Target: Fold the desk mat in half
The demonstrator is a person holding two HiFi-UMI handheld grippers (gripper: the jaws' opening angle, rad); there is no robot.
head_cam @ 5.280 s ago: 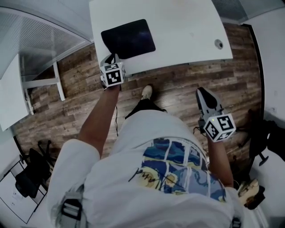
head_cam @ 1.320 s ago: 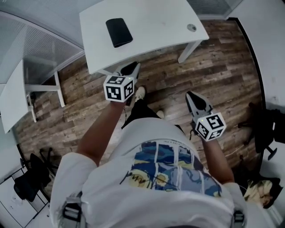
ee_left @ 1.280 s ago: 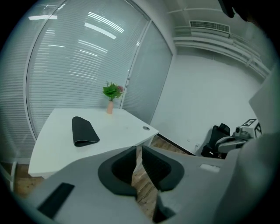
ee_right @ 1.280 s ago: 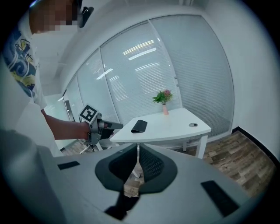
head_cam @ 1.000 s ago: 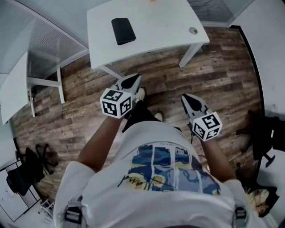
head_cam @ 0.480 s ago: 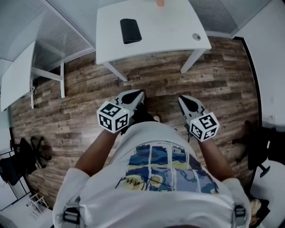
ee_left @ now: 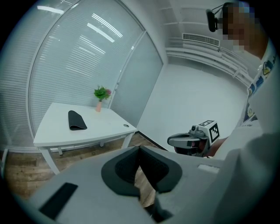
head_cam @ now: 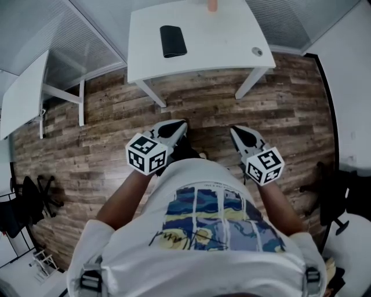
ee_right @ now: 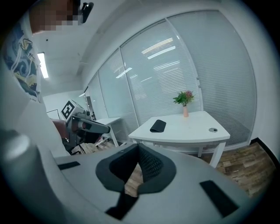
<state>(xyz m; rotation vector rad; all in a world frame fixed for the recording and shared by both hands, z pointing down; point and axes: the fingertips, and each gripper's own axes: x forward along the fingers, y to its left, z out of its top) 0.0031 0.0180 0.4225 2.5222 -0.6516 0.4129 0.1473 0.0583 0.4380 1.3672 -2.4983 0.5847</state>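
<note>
Mat earlier lay spread wide at near counter edge, beside left tool. Now narrow dark folded strip at 12 o'clock on counter, well clear of all edges. Judged: fold complete.
Person had backed away, both tools drawn in by torso.
Left tool: pressed together, nothing between.
Right tool: pressed together, nothing between.
Wood floor between person and counter open for moving. Second counter at 10 o'clock and chair at 8 o'clock, both well apart.

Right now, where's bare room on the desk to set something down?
Widest bare patch on the desk: between the folded mat and the cable hole, in front of the vase. The front edge strip is bare. Tightest: the margin left of the mat.
</note>
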